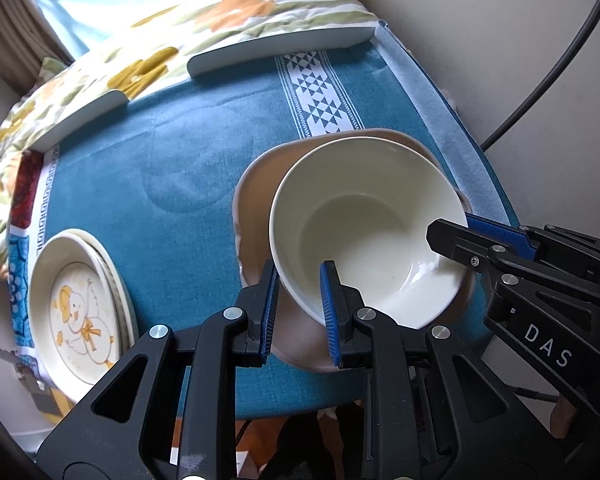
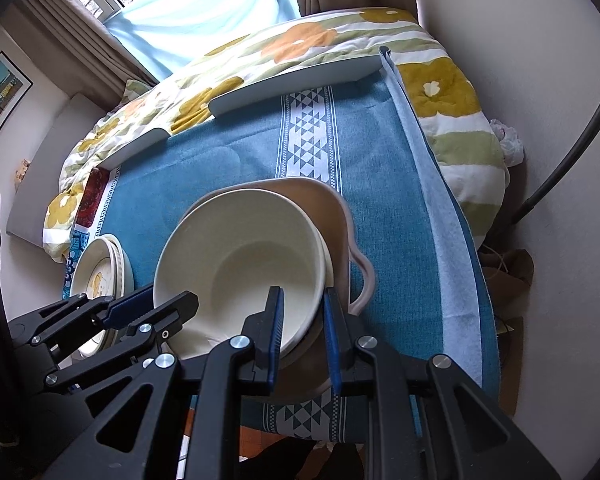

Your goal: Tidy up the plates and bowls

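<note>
A cream bowl (image 1: 364,232) sits tilted inside a wider pinkish-beige bowl (image 1: 256,196) on the blue tablecloth. My left gripper (image 1: 300,304) straddles the cream bowl's near rim, one pad outside and one inside, with a small gap at the wall. My right gripper (image 2: 302,328) straddles the opposite rim of the cream bowl (image 2: 240,256) the same way; it shows at the right of the left wrist view (image 1: 466,226). The beige bowl (image 2: 332,216) has a wavy lip. A stack of cream plates (image 1: 80,308) with a duck picture lies at the left, also in the right wrist view (image 2: 100,272).
The blue cloth (image 1: 188,152) with a white patterned band covers a small table (image 2: 400,200). Pale raised boards (image 1: 284,48) edge its far side. A floral quilt (image 2: 300,44) lies beyond. A wall and a dark cable (image 1: 560,60) stand at the right.
</note>
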The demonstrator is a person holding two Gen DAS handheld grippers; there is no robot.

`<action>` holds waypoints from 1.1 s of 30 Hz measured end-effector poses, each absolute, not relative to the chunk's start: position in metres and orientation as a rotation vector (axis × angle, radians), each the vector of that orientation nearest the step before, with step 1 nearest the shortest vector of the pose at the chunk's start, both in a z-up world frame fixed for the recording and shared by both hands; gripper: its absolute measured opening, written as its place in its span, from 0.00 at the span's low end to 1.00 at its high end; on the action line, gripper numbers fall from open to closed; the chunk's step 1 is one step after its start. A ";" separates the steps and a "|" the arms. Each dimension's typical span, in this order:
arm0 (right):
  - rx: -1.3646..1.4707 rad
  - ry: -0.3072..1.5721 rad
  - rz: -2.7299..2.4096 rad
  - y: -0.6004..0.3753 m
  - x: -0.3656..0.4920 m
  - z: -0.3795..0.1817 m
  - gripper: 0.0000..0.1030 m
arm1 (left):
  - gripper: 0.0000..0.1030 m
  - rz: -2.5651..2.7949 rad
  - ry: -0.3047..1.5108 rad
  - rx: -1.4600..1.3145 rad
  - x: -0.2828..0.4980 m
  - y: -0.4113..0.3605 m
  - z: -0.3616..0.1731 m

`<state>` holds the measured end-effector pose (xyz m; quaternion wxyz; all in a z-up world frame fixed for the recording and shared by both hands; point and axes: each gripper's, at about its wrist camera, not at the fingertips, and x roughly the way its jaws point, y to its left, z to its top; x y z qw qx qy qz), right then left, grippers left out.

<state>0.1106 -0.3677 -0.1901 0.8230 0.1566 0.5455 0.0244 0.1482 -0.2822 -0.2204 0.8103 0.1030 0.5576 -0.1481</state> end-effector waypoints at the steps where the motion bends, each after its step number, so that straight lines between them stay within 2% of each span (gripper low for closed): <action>1: 0.342 1.157 0.054 -0.369 0.110 -0.189 0.17 | 0.18 -0.318 1.187 0.216 0.148 -0.281 -0.218; 8: 0.322 1.082 0.084 -0.374 0.102 -0.156 0.17 | 0.18 -0.383 1.076 0.160 0.143 -0.262 -0.166; 9: 0.309 1.065 0.091 -0.375 0.100 -0.149 0.21 | 0.18 -0.404 1.060 0.155 0.142 -0.259 -0.157; 10: 0.294 1.050 0.097 -0.375 0.098 -0.142 0.27 | 0.18 -0.419 1.052 0.154 0.141 -0.257 -0.151; 12: 0.267 1.018 0.100 -0.376 0.094 -0.128 0.70 | 0.19 -0.427 1.055 0.152 0.141 -0.252 -0.142; 14: 0.260 0.986 0.097 -0.380 0.089 -0.119 0.81 | 0.22 -0.434 1.066 0.141 0.141 -0.246 -0.140; 16: 0.248 0.964 0.084 -0.384 0.085 -0.114 0.81 | 0.38 -0.447 1.081 0.113 0.142 -0.238 -0.142; 18: 0.221 0.954 0.067 -0.386 0.081 -0.113 0.81 | 0.88 -0.433 1.077 0.090 0.140 -0.230 -0.146; 19: 0.207 0.951 0.060 -0.386 0.079 -0.113 0.81 | 0.93 -0.410 1.065 0.090 0.138 -0.225 -0.147; 24: 0.117 0.960 0.055 -0.389 0.069 -0.119 0.81 | 0.95 -0.414 1.129 0.181 0.136 -0.216 -0.162; 28: 0.023 1.164 0.057 -0.391 0.077 -0.137 0.81 | 0.95 -0.428 1.186 0.304 0.136 -0.216 -0.176; 33: 0.037 1.297 0.100 -0.393 0.089 -0.164 0.81 | 0.95 -0.458 1.270 0.382 0.148 -0.228 -0.199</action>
